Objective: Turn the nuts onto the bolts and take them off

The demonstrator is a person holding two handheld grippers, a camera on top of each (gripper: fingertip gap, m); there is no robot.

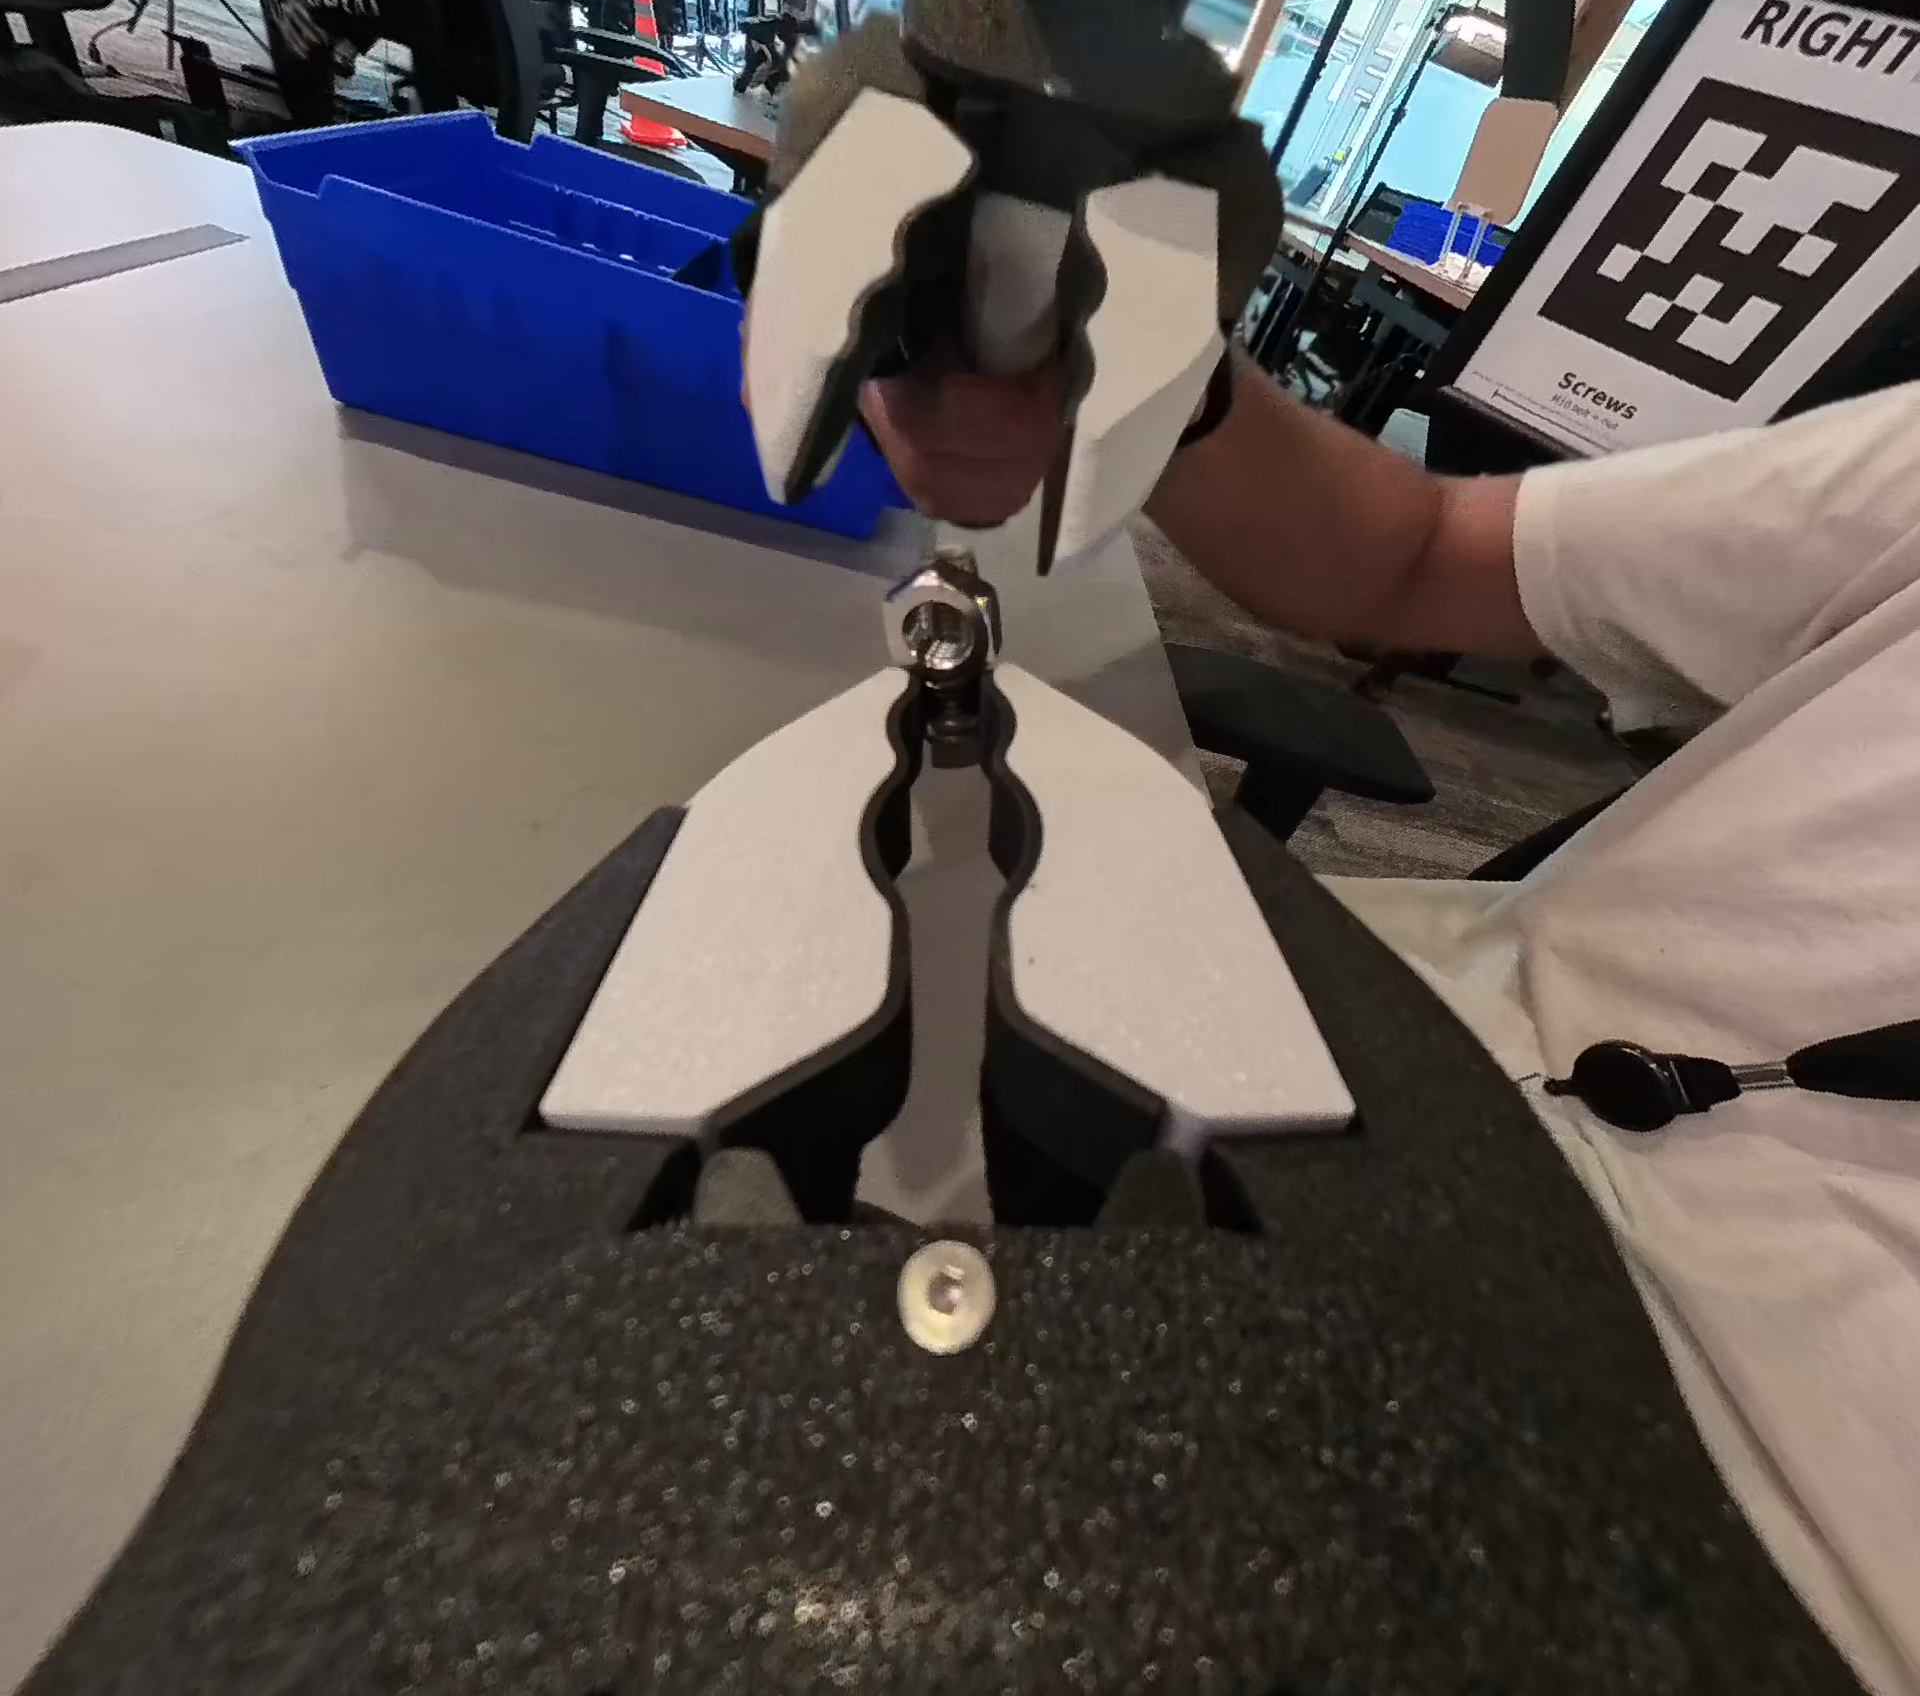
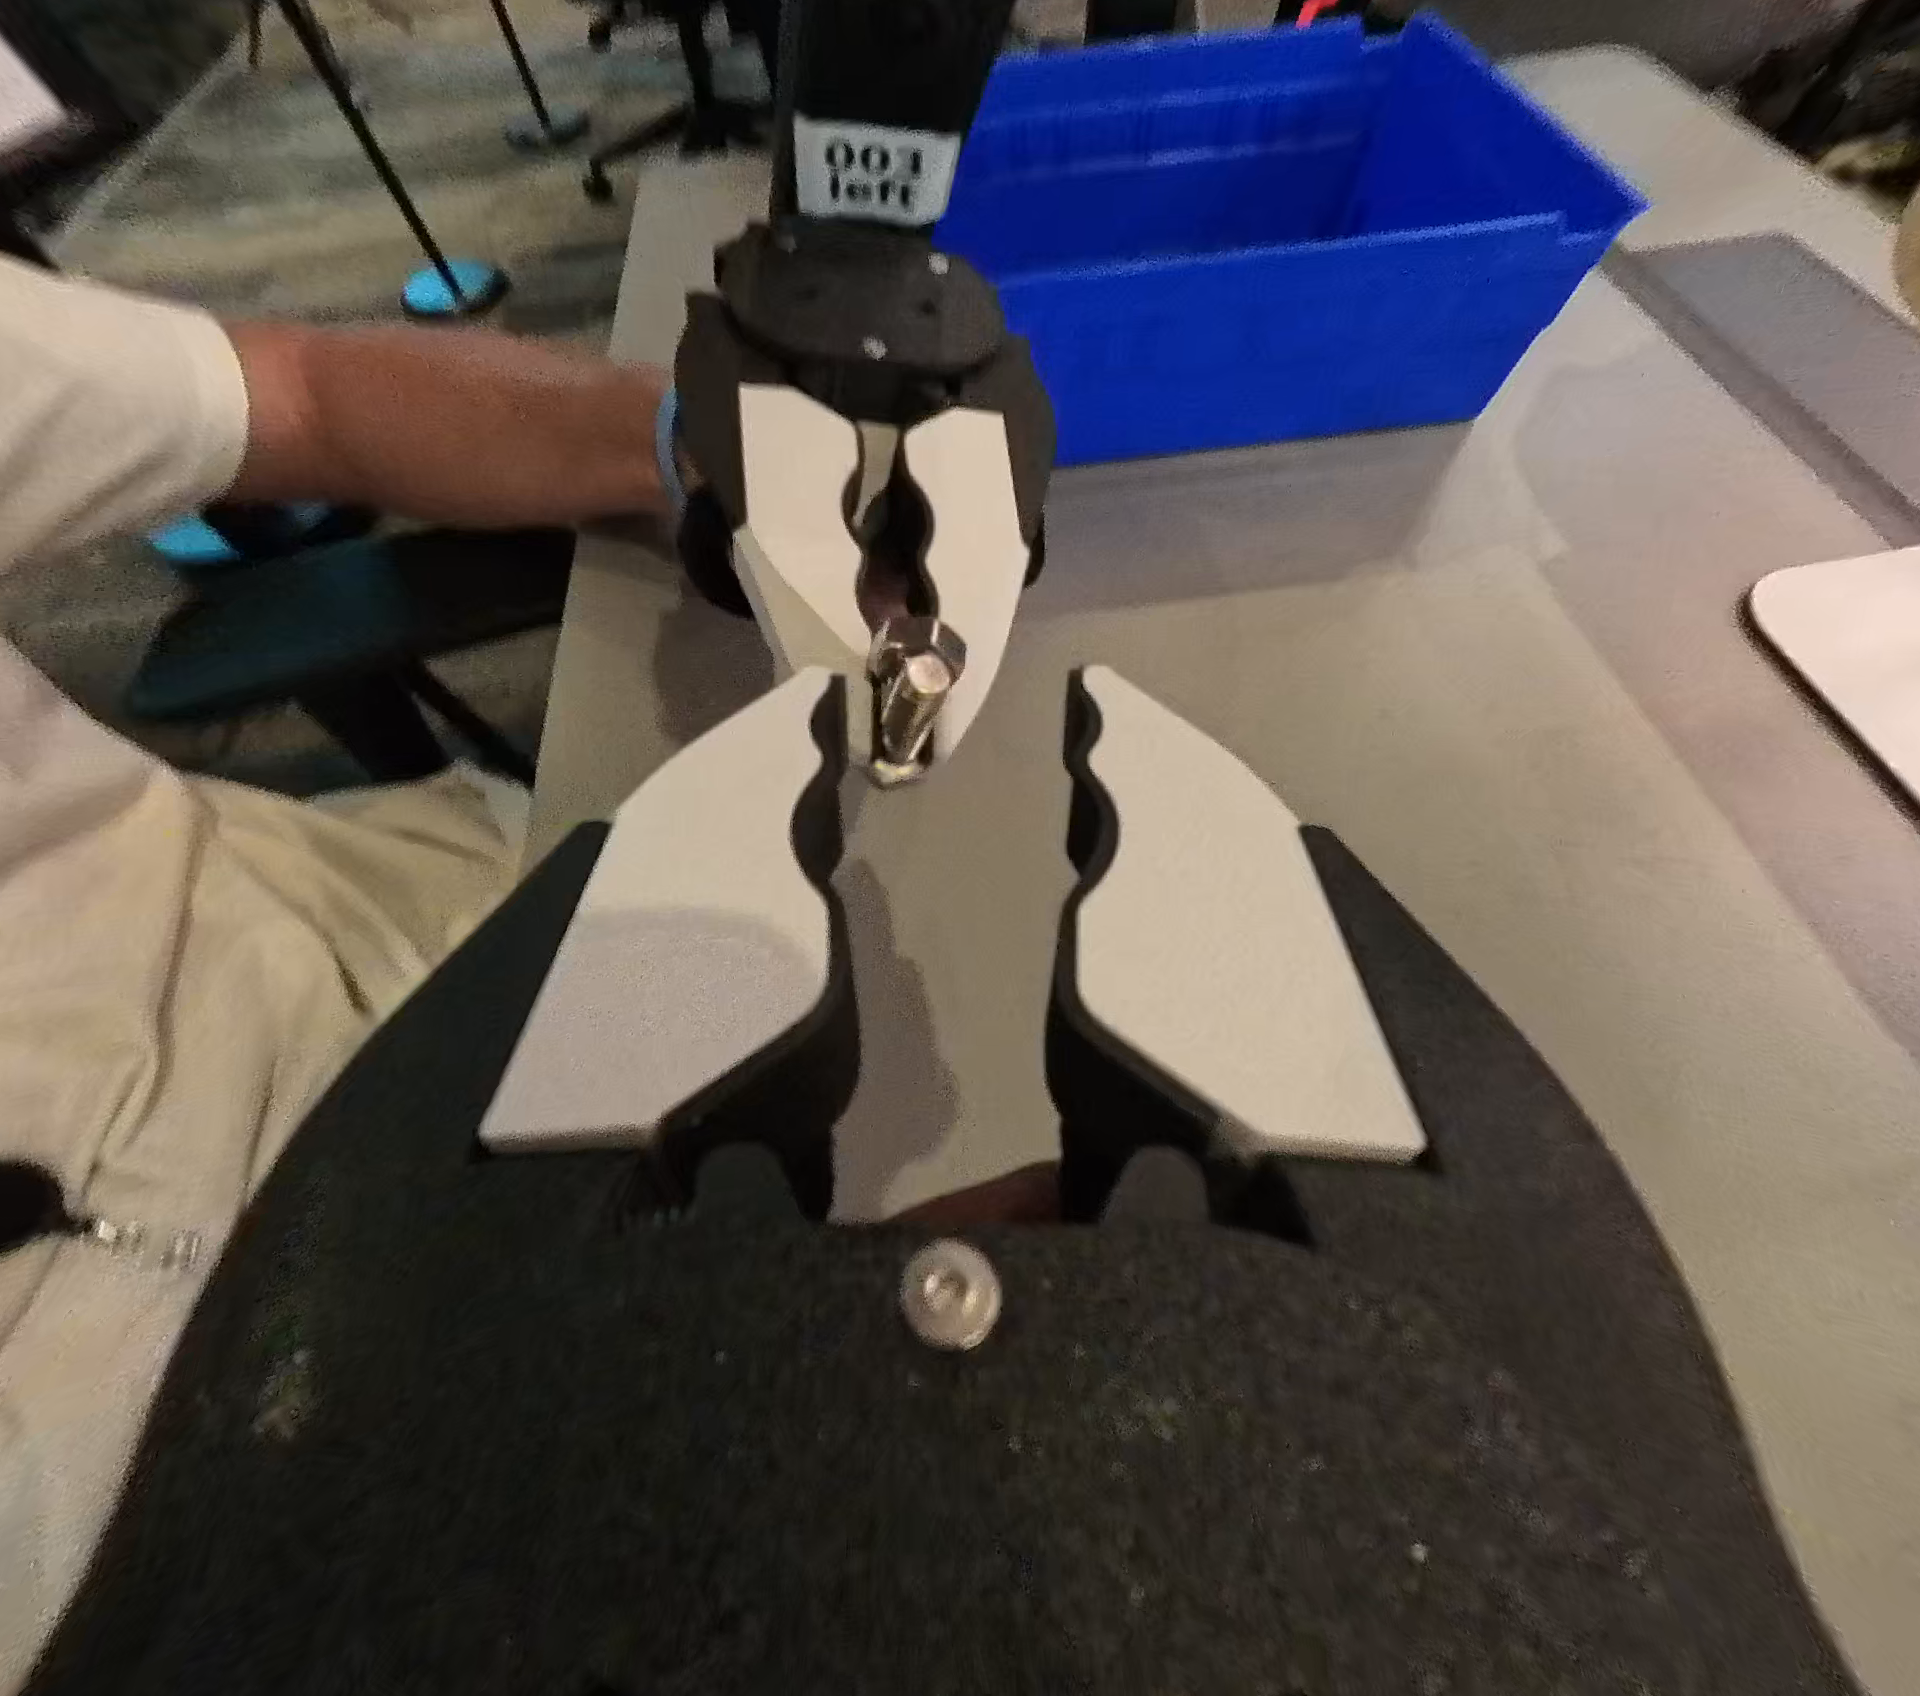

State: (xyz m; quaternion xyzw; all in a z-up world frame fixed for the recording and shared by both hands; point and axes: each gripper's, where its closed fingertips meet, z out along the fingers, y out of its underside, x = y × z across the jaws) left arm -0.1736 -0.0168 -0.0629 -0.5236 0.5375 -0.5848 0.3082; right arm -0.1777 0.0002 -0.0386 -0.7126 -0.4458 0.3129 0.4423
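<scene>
My left gripper [image 1: 948,690] is shut on a metal bolt [image 1: 945,727]. A silver hex nut [image 1: 940,620] sits on the bolt just past my fingertips. The right wrist view shows the left gripper [image 2: 902,672] facing me, with the bolt [image 2: 902,716] and nut [image 2: 916,647] sticking out towards the camera. My right gripper [image 2: 956,685] is open and empty. The bolt lies between its fingers [image 2: 727,867], nearer the left one, and does not touch them. In the left wrist view the right gripper [image 1: 920,529] hangs open just above the nut.
A blue plastic bin [image 1: 499,296] [image 2: 1299,316] stands on the grey table [image 1: 260,711] [image 2: 1351,711] behind the grippers. A framed marker sign [image 1: 1714,192] stands at the right. A white flat object [image 2: 1849,638] lies at the table's right edge. The person's arm [image 1: 1351,534] and a chair armrest [image 1: 1299,732] are close by. Only a small space, under 4 cm, lies between the two pairs of fingers.
</scene>
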